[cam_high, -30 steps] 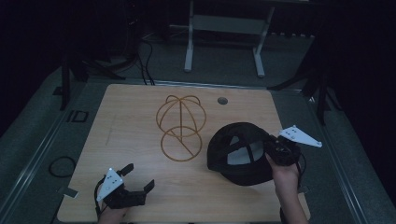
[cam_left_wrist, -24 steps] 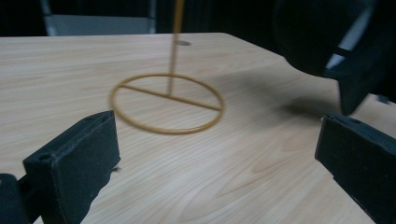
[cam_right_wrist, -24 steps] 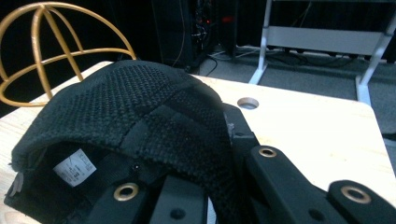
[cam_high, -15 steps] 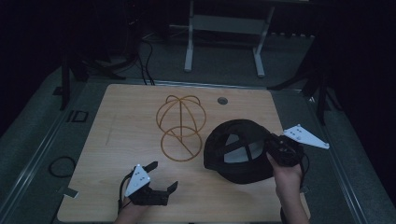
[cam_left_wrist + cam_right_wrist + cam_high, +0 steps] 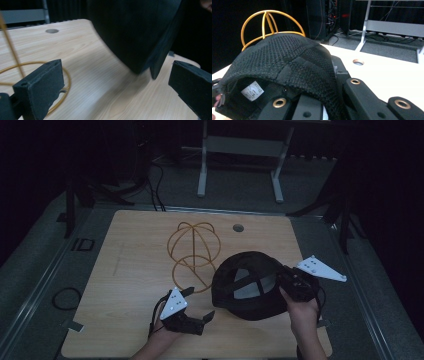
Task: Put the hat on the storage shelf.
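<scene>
The right hand-held gripper (image 5: pixel 291 281) is clamped on the rim of the black cap (image 5: pixel 247 285) at lower right of the desk (image 5: pixel 130 245), while the left hand-held gripper (image 5: pixel 199 305), jaws apart, sits just left of the cap, facing it, beside the wire stand (image 5: pixel 192 250).

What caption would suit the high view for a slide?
Right gripper clamps a black cap beside a wire hat stand; the open left gripper points toward it.

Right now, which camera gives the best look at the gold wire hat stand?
The high view: the wire stand shows whole on the table. The right gripper view catches its dome behind the cap; the left gripper view shows its base ring.
</scene>
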